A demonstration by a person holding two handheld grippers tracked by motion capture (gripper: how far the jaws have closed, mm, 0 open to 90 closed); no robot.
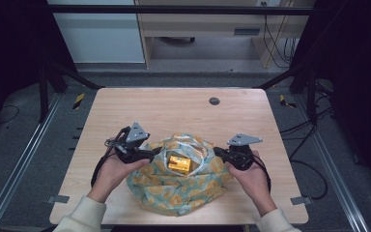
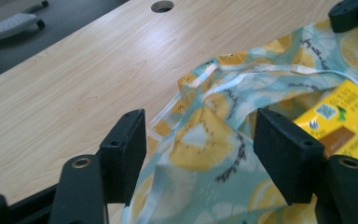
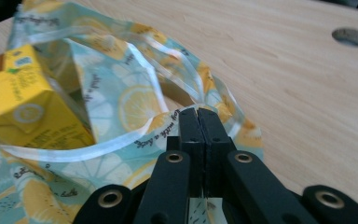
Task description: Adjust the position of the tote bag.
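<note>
So the lemon-print bag (image 1: pixel 183 186) is sitting near the front edge of the table (image 1: pixel 174 106), mouth facing up and gaping, spreading wider left-to-right than front-to-back. A yellow carton (image 1: pixel 178 164) is lying inside, its long side running roughly left to right; its lower half is hiding under the fabric and the print is too small to read. The right gripper (image 1: pixel 218 152) is pinching the bag's rim, jaws fully together on the cloth. The left gripper (image 1: pixel 155 153) is sitting at the opposite rim with jaws apart, fabric lying loose between them.
</note>
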